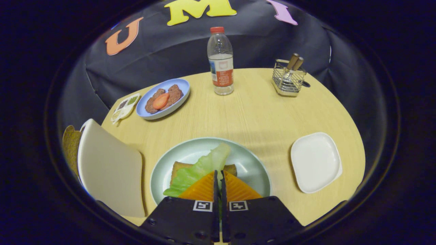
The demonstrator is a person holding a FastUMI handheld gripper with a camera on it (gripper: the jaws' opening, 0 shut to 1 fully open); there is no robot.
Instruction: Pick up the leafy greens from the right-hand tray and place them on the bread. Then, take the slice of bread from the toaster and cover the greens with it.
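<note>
My gripper (219,173) is shut on the leafy greens (201,168); a thin strip of leaf shows between its nearly touching fingers. The green leaf lies slanted over a slice of bread (177,167) on the pale green plate (248,160) just ahead of the fingers, and I cannot tell whether it rests on the bread or hangs just above it. To the left of the plate stands the white toaster (109,170), with a brown bread slice (71,146) showing at its far side. To the right of the plate lies the white square tray (315,161).
Beyond the plate stand a water bottle (220,61) and a wire holder (289,80) with wooden-handled utensils. A blue plate (177,89) with patties and a tomato slice sits at the back left, beside a small condiment dish (125,105). The round wooden table (259,115) ends at a black cloth wall.
</note>
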